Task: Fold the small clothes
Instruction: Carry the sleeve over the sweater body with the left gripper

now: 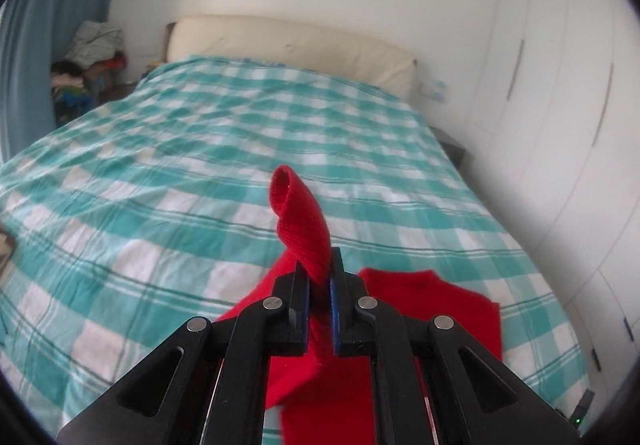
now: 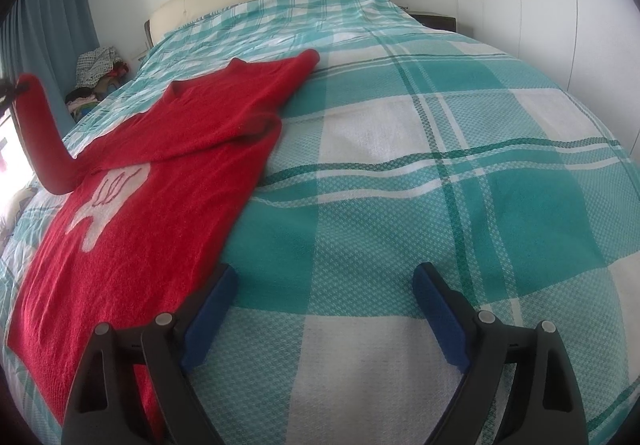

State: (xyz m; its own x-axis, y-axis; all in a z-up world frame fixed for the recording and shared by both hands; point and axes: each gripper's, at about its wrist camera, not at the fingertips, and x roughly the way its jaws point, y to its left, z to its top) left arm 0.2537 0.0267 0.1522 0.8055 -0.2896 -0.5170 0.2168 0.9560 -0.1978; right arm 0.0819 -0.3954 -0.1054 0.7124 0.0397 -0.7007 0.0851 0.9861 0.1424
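Step in hand, as judged: sleeve fold-in on the red sweater (image 2: 160, 181). Sweater is laid flat on the bed (image 2: 400, 149), front up, white motif visible; collar at far end, hem near.

L gripper (image 1: 320, 299): fingers are clamped on the left sleeve (image 1: 302, 221), cuff end poking up and fwd past the fingertips, curled open. Sleeve is lifted clear of the bed; in the R wrist view it is seen rising as a red arc at far left, off the sweater's shoulder. Rest of the garment lies below and behind the L fingers.

R gripper (image 2: 324, 309): fingers are spread wide, nothing held. Sweater's right edge lies just left of the left finger pad (image 2: 208, 317); bare checked bedding is seen between the pads and ahead. Right sleeve (image 2: 276, 85) is seen lying flat up by the collar, well ahead-left of the fingers.

To do it well (judgement):
- Sleeve to be carried across the chest, kept taut enough that no twist is laid in; cuff is curled now, so should be flattened on set-down.
- Fold line to be kept at the shoulder seam, parallel to the side edge.
- Body prob. needs pinning w/ R fingers near the edge, else knit may drag w/ the sleeve.
- Release only once sleeve is resting flat.

Pose: L is held raised, pointing fwd toward the headboard (image 1: 288, 41), approx level. R is held low over the bed, tilted down, idle beside the hem.
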